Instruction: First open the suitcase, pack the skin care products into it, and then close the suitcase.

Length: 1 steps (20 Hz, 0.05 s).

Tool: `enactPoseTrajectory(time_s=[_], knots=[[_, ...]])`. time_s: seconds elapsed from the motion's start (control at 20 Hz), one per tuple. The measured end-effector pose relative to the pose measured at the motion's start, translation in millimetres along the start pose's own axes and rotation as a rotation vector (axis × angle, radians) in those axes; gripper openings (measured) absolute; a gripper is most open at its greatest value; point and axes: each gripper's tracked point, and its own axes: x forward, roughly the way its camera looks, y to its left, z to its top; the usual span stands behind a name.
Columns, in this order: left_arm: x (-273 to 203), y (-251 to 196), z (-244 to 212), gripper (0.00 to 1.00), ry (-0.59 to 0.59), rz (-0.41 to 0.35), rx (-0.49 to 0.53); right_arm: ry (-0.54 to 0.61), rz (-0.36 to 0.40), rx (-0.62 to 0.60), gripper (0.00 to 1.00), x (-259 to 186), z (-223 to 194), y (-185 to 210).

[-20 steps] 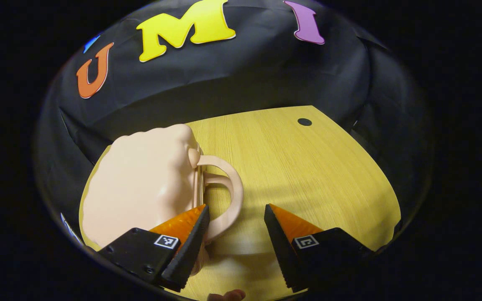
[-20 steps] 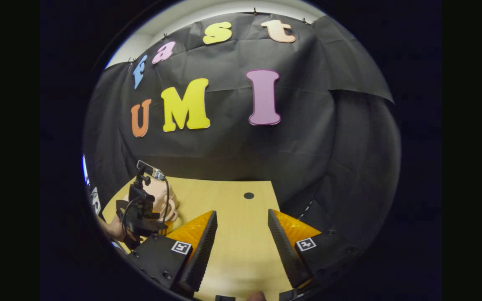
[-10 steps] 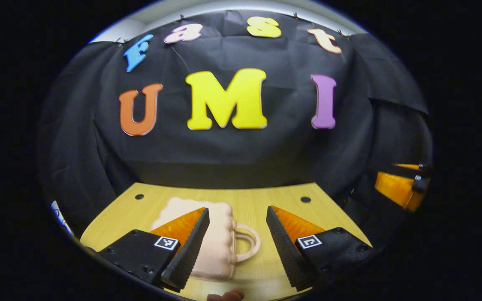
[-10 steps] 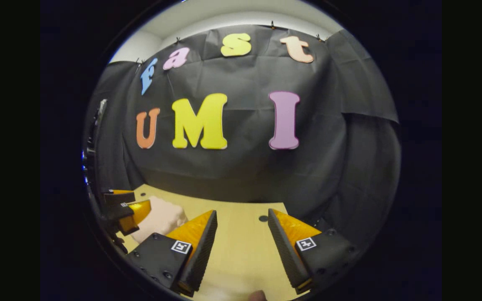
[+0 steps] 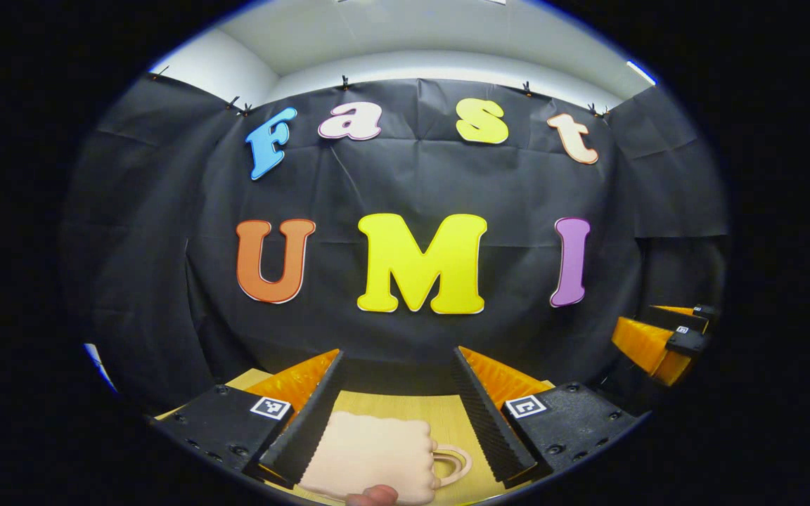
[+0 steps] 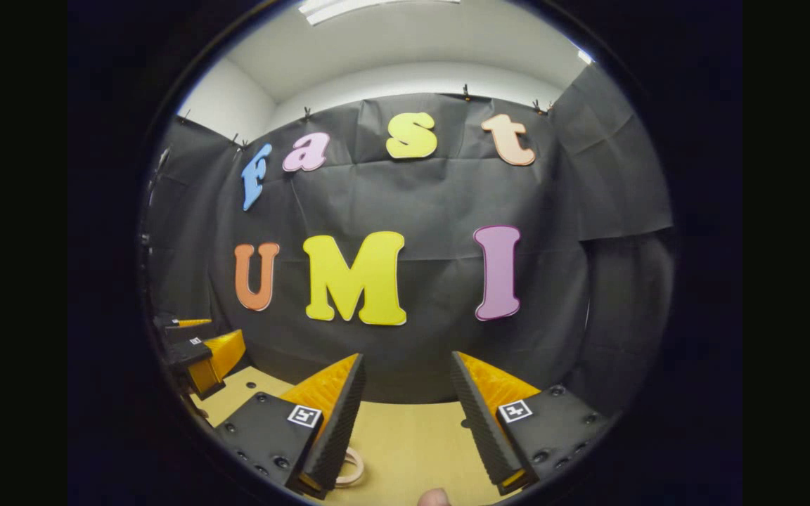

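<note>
- Two grippers are raised above the pale wooden tabletop [image 6: 405, 436], both with jaws spread wide and gripping nothing.
- Left gripper [image 5: 398, 365] hangs over the closed, pale pink ridged suitcase [image 5: 370, 453], which lies flat on the table between its fingers, its loop handle [image 5: 453, 464] pointing right.
- Right gripper [image 6: 405, 372] is off to the right, apart from the suitcase; the handle [image 6: 350, 467] peeks beside its left finger.

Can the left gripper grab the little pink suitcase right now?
Probably yes: the left gripper is open, and the small pink closed suitcase lies on the wooden table below its fingers with nothing between them.
</note>
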Motion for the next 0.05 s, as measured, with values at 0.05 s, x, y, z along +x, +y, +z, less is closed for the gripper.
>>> enactPoseTrajectory(time_s=[0.05], knots=[[-1.1,0.9,0.8,0.95,-0.003,-0.008,0.000,-0.007,-0.012,-0.004,0.68,-3.2,-0.2,2.9]])
